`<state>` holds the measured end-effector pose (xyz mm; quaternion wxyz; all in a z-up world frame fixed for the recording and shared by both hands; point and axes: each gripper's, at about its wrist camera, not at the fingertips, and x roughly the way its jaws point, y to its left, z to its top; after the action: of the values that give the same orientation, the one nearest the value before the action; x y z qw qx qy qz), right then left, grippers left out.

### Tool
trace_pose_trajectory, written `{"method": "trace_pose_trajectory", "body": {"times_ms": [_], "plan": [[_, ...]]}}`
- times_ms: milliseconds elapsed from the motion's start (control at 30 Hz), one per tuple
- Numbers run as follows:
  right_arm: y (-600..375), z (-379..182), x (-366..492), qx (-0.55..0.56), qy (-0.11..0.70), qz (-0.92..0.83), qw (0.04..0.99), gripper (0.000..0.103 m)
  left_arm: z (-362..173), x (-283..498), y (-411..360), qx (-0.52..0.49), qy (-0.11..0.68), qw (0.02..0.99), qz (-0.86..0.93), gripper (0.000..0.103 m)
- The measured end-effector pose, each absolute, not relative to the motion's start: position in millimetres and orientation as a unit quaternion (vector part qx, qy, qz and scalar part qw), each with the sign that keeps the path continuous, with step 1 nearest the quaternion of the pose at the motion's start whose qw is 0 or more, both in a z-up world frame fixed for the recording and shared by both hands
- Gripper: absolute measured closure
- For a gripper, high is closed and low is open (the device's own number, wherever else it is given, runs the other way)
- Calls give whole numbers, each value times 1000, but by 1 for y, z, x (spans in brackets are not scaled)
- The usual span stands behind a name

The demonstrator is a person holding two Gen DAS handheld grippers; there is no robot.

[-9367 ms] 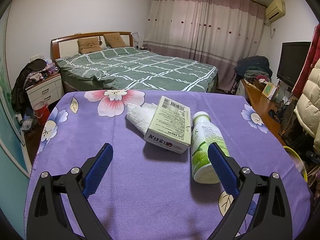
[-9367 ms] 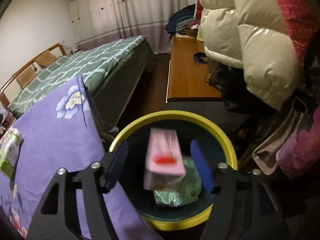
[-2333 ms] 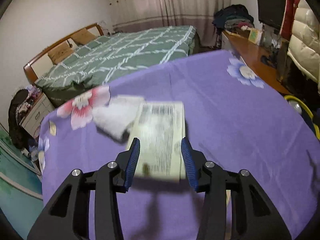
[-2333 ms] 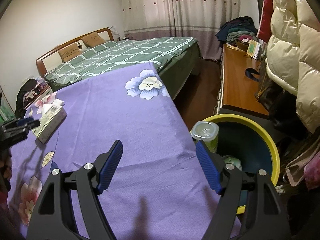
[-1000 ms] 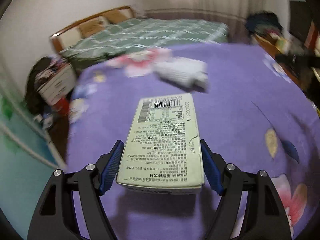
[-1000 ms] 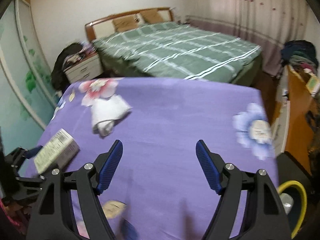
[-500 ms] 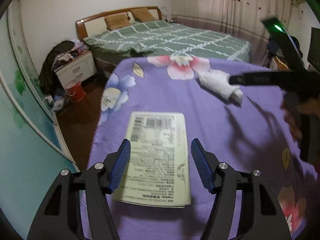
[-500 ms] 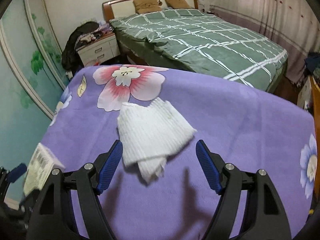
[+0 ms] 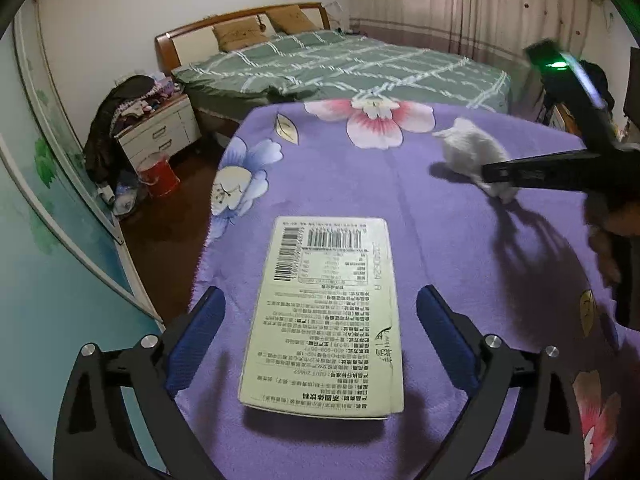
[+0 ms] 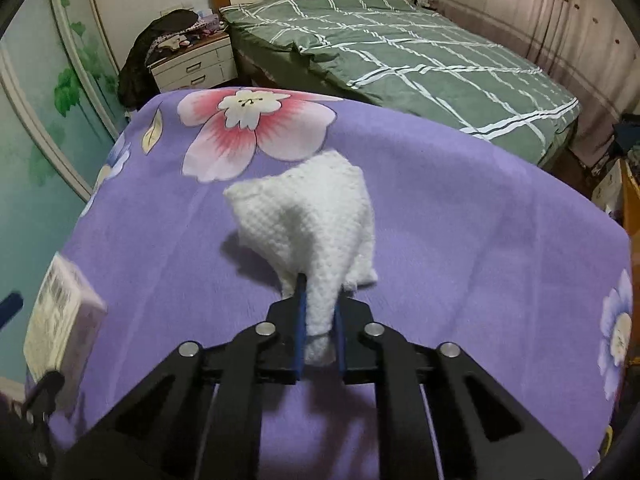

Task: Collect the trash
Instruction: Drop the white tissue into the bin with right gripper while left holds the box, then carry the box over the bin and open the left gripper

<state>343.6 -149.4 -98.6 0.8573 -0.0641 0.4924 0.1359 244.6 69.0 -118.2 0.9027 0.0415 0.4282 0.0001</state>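
Left tongs [image 9: 320, 336]: lower middle of the left wrist view, jaws just spread wide, blue pads clear of what lies between them.
Carton [image 9: 326, 312]: pale printed box with barcodes, flat on the table between the left jaws, touching neither; seen again at the lower left edge of the right wrist view [image 10: 60, 320].
Right tongs [image 10: 319, 320]: lower middle of the right wrist view, jaws just closed, pressed together on a bunched corner of the tissue.
Tissue [image 10: 316, 220]: white, waffle-textured, crumpled, centre of that view, its far part spreading over the cloth; upper right in the left wrist view [image 9: 472, 152].
Table [image 10: 480, 220]: covered in purple cloth with large flower prints.
Bed [image 10: 400, 52]: beyond the table, green checked cover, two pillows, wooden headboard.
Nightstand [image 10: 192, 64]: upper left, white, clothes heaped on it.
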Motion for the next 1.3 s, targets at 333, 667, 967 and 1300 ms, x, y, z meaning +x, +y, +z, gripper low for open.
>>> {"method": "trace_pose_trajectory", "body": {"times_ms": [333, 667, 967, 1300], "plan": [[-257, -40, 228, 0, 429, 121, 895, 92, -146, 262, 63, 47, 460, 887, -15, 23], [-447, -21, 104, 93, 373, -87, 919, 92, -135, 255, 14, 71, 444, 891, -56, 32], [-556, -81, 64, 151, 414, -200, 875, 87, -105, 230, -94, 116, 411, 891, -155, 32], [-589, -101, 45, 193, 402, -208, 871, 57, -78, 193, -244, 177, 377, 862, -287, 32]]}}
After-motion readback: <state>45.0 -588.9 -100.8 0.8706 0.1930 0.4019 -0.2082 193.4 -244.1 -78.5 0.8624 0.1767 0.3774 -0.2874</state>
